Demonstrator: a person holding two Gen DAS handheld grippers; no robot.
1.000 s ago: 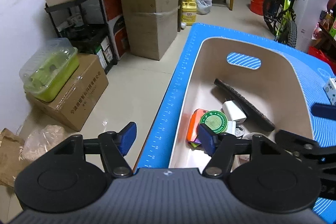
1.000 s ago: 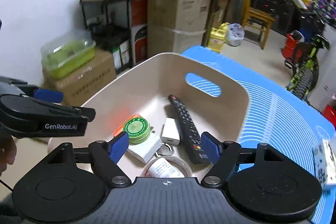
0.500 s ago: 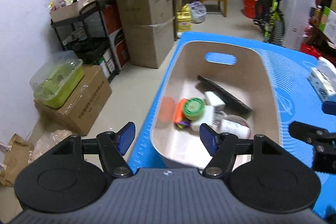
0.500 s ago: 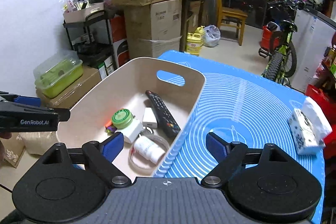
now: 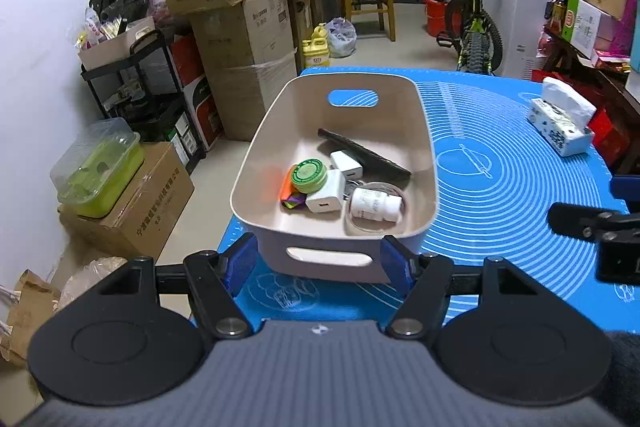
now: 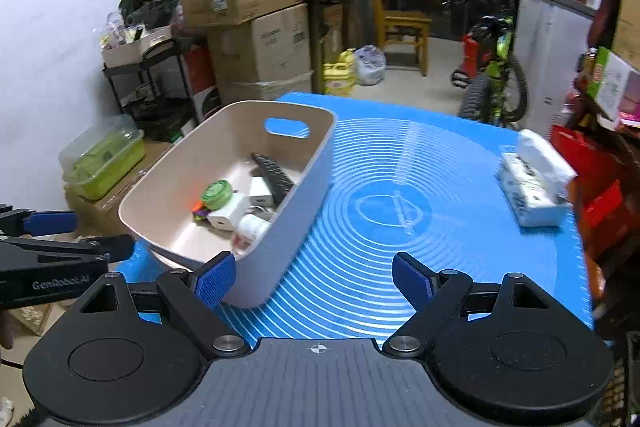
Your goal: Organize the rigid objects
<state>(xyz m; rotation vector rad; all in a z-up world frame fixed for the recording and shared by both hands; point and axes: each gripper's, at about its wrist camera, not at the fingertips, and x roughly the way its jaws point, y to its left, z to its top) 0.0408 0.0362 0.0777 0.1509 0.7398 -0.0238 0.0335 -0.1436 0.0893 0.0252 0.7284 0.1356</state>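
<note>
A blue mat with white ring markings covers the tabletop, and the largest thing on it is a beige bin with a cut-out handle at each end, standing near the mat's left edge. To the right, well apart from the bin, a tissue pack lies near the far right edge of the mat.

The left gripper hangs just in front of the bin's near end, its blue-padded fingers spread wide and holding nothing. The right gripper is over the mat beside the bin's right wall, fingers likewise spread apart and empty; its left pad sits close to the bin's near corner, though whether it touches cannot be told.

Inside the bin lies a black remote, running diagonally from the far left toward the right wall. Near it are two white chargers: a larger one toward the front and a smaller one against the remote. A white bottle lies on its side within a clear ring at the near right. A round green tin rests partly on the larger charger, and an orange and purple item pokes out beneath it, too hidden to identify.
</note>
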